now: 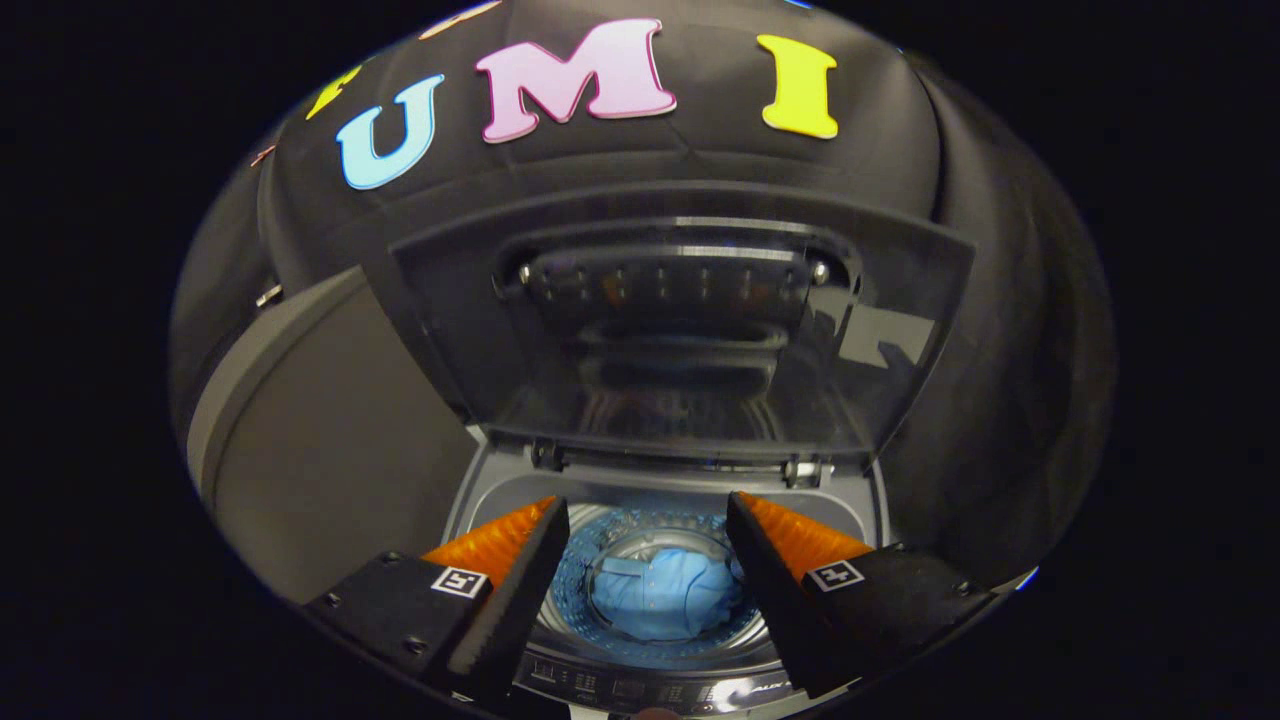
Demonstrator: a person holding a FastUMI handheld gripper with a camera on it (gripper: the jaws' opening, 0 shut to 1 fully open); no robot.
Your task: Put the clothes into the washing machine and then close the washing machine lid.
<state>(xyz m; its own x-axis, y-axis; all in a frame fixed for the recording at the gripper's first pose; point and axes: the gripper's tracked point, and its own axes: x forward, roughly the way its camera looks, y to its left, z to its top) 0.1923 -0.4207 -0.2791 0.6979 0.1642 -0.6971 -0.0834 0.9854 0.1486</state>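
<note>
Blue shirt (660, 592) lies in the drum below — my jaws (648, 520) released, empty; next, pull the raised lid (680, 330) down by its top edge.

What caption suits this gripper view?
Open claw above the washing machine drum, blue garment inside, lid raised.
</note>
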